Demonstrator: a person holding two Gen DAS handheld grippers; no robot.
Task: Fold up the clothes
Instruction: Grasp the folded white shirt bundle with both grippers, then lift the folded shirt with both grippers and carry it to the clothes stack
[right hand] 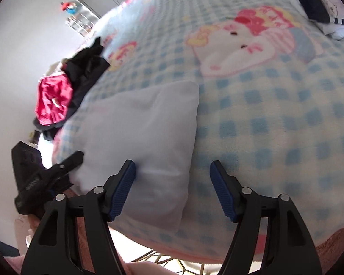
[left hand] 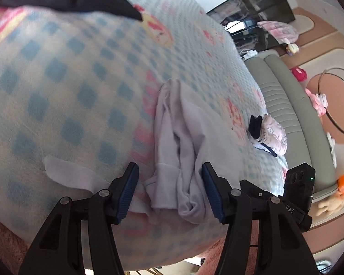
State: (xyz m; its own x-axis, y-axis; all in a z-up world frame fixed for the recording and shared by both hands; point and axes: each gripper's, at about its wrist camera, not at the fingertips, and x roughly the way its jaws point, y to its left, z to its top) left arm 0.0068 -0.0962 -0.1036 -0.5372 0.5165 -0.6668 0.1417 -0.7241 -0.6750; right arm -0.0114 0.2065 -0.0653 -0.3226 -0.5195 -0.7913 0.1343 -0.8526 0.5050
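White garment (right hand: 144, 133) lies on checked blanket (right hand: 275, 119) near front edge. Left gripper (left hand: 170, 183) is spread wide, holding nothing, astride bunched folds; right gripper (right hand: 172, 188) likewise agape over garment's rt corner. Pinch single layers, keep edges aligned. Left view shows rumpled end w/ cuff; right view shows flat panel & dark/pink pile (right hand: 64, 91).

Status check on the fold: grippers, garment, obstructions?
Left gripper open, straddling bunched end of white garment. Right gripper open over its smooth end. Garment lies on checked blanket. Nothing blocking; dark-and-pink pile sits apart.
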